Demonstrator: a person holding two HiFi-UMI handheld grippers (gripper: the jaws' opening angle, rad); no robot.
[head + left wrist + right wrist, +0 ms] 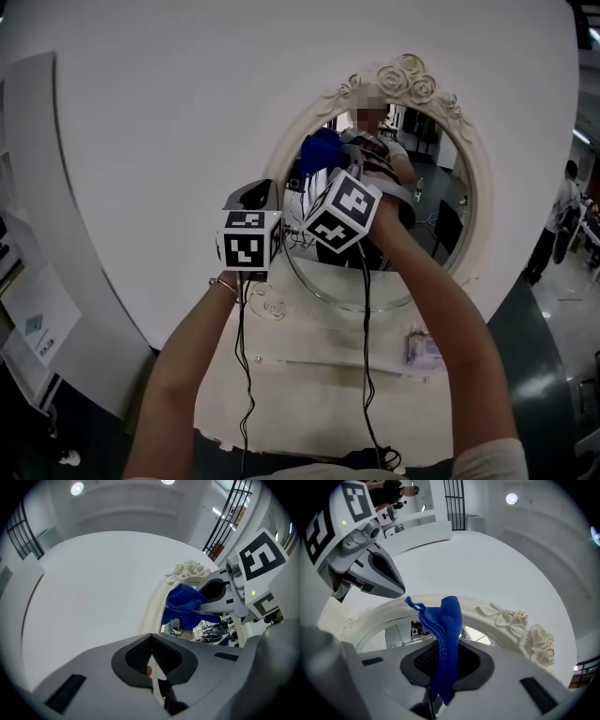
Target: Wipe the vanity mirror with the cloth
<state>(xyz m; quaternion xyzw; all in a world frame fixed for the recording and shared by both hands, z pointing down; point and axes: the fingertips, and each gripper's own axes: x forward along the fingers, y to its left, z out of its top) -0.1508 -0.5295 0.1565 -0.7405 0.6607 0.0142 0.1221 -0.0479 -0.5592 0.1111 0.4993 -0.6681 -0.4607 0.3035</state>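
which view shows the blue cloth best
The right gripper view: the cloth fills its centre, pinched by the right hand-held gripper, with its weave visible. The left gripper view shows it side-on, bunched in front of the mirror. The head view shows only a small blue patch at the mirror's upper left.

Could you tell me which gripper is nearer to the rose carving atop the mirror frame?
Right. The right gripper, shut on the blue cloth, is over the glass below the rose carving; the left gripper sits lower, beside the frame's left edge.
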